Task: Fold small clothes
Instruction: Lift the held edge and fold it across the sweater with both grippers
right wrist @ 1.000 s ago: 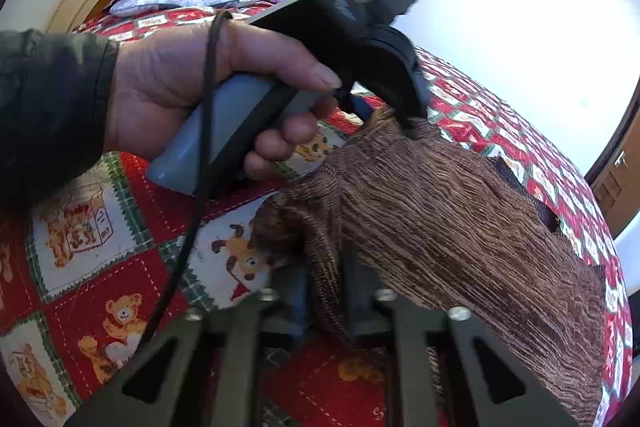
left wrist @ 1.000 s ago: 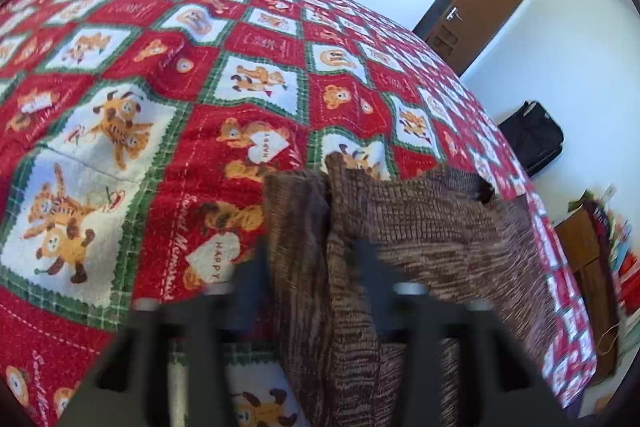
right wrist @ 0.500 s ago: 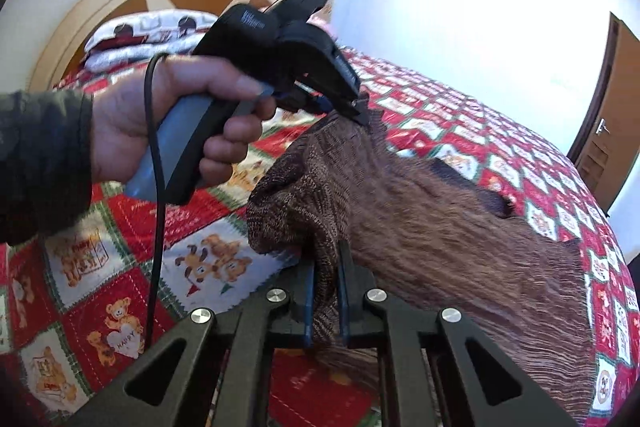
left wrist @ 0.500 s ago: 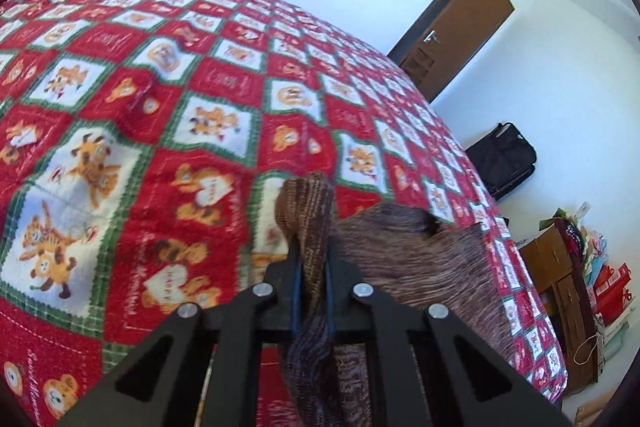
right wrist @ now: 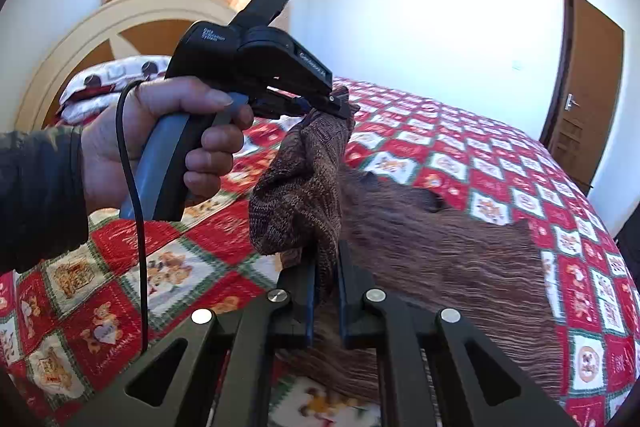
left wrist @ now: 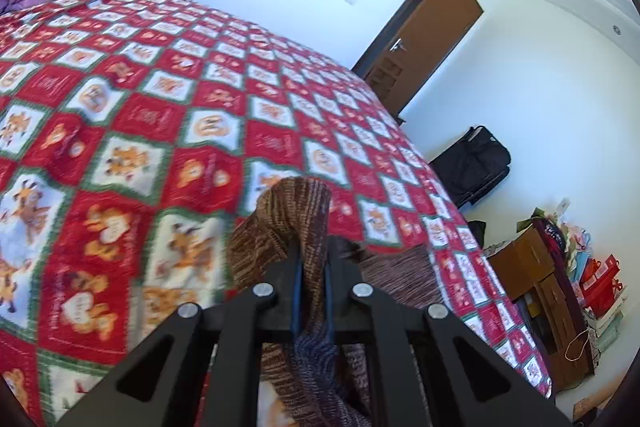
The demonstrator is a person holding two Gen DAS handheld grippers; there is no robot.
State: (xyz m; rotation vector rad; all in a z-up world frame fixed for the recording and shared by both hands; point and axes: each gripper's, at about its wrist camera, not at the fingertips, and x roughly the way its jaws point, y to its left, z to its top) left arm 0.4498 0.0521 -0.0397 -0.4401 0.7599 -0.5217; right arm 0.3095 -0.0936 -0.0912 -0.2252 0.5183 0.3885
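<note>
2 tools, left tool [left wrist: 311, 267] and right tool [right wrist: 327, 267], each clamp the brown knit garment [right wrist: 440, 247]; lettering unreadable.

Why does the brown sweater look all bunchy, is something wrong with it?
Nothing looks wrong. The brown sweater is bunched only because the left gripper and the right gripper each pinch one end of it and hold that edge up off the red bedspread. No tear shows.
</note>
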